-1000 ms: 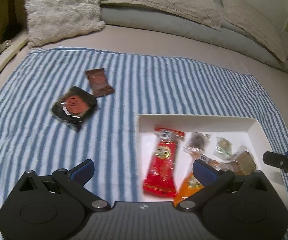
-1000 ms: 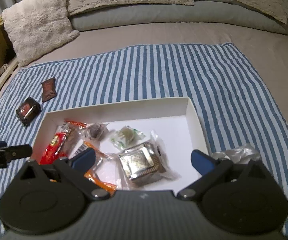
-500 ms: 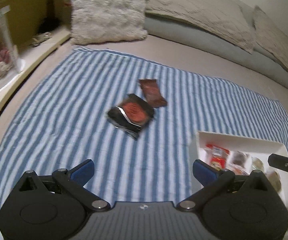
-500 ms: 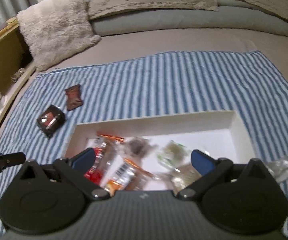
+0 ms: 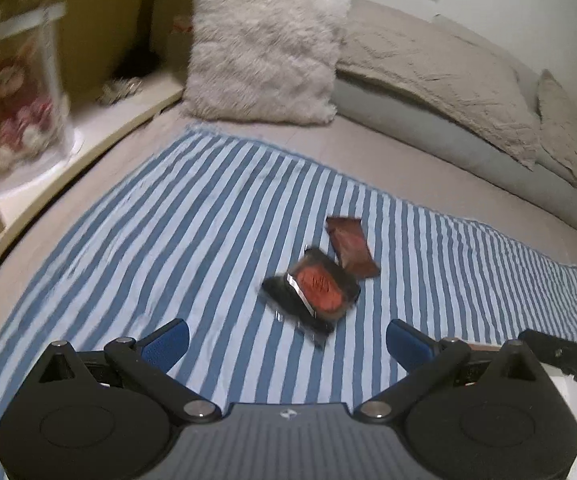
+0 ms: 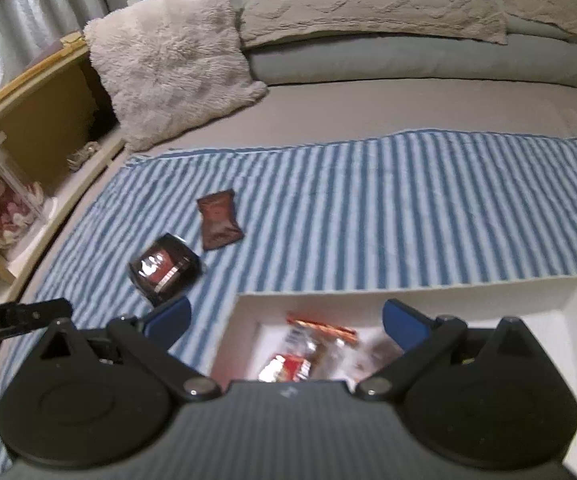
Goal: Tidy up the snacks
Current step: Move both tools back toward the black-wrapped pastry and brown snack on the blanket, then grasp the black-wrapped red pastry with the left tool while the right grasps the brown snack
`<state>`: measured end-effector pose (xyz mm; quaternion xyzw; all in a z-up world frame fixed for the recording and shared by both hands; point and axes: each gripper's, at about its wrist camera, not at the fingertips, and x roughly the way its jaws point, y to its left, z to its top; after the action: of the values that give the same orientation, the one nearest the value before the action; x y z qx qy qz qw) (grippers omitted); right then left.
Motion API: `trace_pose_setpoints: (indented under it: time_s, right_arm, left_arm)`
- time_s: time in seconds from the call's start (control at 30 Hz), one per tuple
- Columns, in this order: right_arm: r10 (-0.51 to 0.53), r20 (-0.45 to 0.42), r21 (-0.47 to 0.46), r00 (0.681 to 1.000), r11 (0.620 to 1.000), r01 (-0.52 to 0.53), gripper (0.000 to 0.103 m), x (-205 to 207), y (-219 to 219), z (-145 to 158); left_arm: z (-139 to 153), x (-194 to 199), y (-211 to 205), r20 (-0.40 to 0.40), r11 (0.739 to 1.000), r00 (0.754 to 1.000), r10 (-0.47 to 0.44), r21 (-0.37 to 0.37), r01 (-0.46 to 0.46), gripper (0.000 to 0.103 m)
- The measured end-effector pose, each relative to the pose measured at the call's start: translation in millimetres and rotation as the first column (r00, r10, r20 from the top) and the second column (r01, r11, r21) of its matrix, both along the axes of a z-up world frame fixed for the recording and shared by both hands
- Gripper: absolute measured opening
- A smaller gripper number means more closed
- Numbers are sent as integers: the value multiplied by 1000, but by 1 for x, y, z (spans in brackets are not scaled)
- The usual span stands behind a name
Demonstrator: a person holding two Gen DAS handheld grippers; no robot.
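A black-wrapped snack with a red round label (image 5: 315, 289) lies on the striped blue cloth (image 5: 192, 240) just beyond the wide-open, empty left gripper (image 5: 287, 340).

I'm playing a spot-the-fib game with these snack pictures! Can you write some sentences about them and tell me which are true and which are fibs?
1. The black square packet with the red round label lies on the blue-and-white striped cloth. True.
2. The flat brown wrapper is inside the white cardboard box. False: it lies outside on the cloth, beside the black packet.
3. The left gripper is holding a snack. False: its fingers are spread open and hold nothing.
4. The white box has snacks in it. True.
5. The right gripper is open. True.
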<state>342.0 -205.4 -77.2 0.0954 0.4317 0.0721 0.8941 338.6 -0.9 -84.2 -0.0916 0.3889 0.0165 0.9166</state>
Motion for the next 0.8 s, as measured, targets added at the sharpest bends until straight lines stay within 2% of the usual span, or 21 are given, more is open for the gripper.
trace_pose_setpoints:
  time_s: [0.1, 0.17, 0.37, 0.53, 0.67, 0.8]
  right_arm:
    - [-3, 15, 24, 1000, 1000, 2, 103, 12, 6, 0]
    - [-20, 36, 7, 999, 1000, 20, 103, 20, 10, 0]
    - [-3, 123, -3, 992, 1000, 3, 103, 39, 15, 3]
    - [-9, 142, 66, 990, 998, 0, 103, 54, 11, 3]
    - [-19, 135, 93, 991, 996, 7, 103, 64, 10, 1]
    - [35, 144, 66, 989, 997, -45, 103, 74, 14, -5]
  left_arm:
    - [-1, 20, -2, 17, 999, 999, -31, 16, 31, 103]
    - [-6, 34, -2, 14, 1000, 999, -30, 9, 30, 103]
    - [-35, 76, -13, 13, 999, 999, -49, 9, 49, 103]
    - [-57, 111, -15, 21, 993, 993, -114, -11, 114, 103]
    - [-71, 126, -22, 32, 964, 963, -267, 0, 267, 103]
    - [-89, 124, -33, -16, 900, 903, -428, 84, 428, 103]
